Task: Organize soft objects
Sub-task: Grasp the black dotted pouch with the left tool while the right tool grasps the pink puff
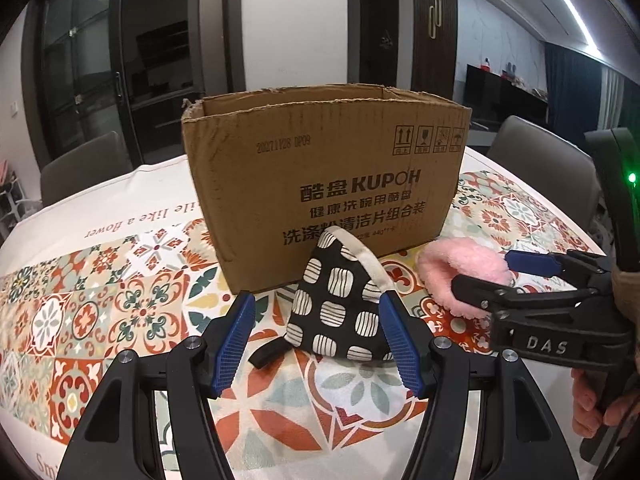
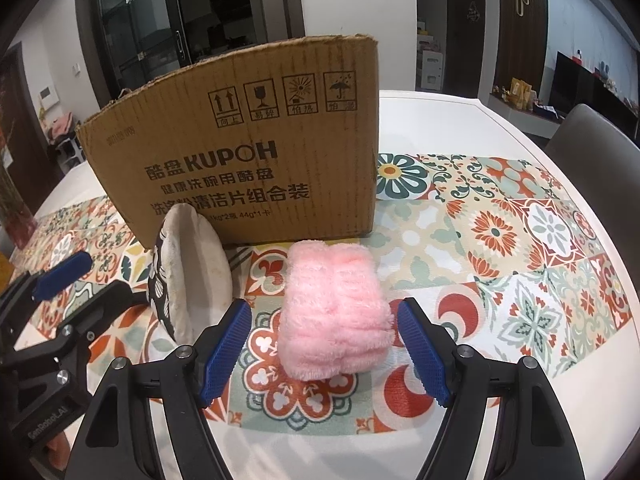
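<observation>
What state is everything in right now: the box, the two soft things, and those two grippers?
cardboard box: upright on the table, top open.
patterned pouch: on the tablecloth before the box, not gripped.
pink fluffy item: on the tablecloth, not gripped.
left gripper: open, fingers either side of the pouch.
right gripper: open, fingers either side of the pink item.

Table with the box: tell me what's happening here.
A person holds a tool in each hand, sorting soft items in front of an open cardboard box. The left tool is open around a black-and-white patterned pouch; the right tool is open around a pink fluffy item. Both items rest on the patterned tablecloth, ungripped. Neither is in the box yet.
</observation>
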{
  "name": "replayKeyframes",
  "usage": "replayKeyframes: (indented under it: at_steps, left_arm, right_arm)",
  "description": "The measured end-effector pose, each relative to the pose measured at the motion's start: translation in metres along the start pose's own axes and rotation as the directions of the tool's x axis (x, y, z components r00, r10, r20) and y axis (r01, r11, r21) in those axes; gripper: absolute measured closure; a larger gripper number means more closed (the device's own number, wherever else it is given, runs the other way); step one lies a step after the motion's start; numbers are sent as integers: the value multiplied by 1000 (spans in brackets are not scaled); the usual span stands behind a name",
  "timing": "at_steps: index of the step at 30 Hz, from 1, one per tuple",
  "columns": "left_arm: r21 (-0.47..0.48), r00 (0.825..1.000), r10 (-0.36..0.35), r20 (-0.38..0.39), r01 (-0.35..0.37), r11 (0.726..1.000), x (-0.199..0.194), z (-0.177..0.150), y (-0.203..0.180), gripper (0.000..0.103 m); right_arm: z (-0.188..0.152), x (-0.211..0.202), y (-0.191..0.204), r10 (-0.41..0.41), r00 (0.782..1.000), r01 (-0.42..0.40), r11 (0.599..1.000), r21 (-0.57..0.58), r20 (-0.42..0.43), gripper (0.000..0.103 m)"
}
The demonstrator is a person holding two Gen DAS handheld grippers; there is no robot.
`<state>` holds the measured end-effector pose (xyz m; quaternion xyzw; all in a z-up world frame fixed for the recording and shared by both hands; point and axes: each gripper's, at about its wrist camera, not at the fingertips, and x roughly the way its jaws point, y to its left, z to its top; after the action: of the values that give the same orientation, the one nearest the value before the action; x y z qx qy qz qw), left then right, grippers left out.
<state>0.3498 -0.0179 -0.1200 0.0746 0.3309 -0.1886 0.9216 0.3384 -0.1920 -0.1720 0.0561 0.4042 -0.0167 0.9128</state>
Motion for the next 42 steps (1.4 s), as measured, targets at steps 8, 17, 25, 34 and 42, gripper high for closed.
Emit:
replayKeyframes:
  at_steps: [8,17,25,34,42]
  left_arm:
    - [-14,1000,-10,-7,10,1000,3,9,-9,37]
    - [-91,998,13,-60,-19,996,15,16,-21,36]
    - [-162,988,124,-94,-138,977,25,17,-33,36]
    - [-185,969,202,-140,-225,957,38,15,-41,49]
    - [-205,960,199,-196,-239,949,48,6,-38,86]
  right_arm:
    - [-1,8,-8,3,1000,-3,1000,12,-13,27]
    - [-1,18,-19,51,998,-50,998,33,-30,27]
    - [-5,20,-27,64,998,-63,997,33,-17,27]
    - [-7,18,-30,62,998,-62,998,-1,10,30]
    - [-8,12,-39,85,996,-85,996,35,19,57]
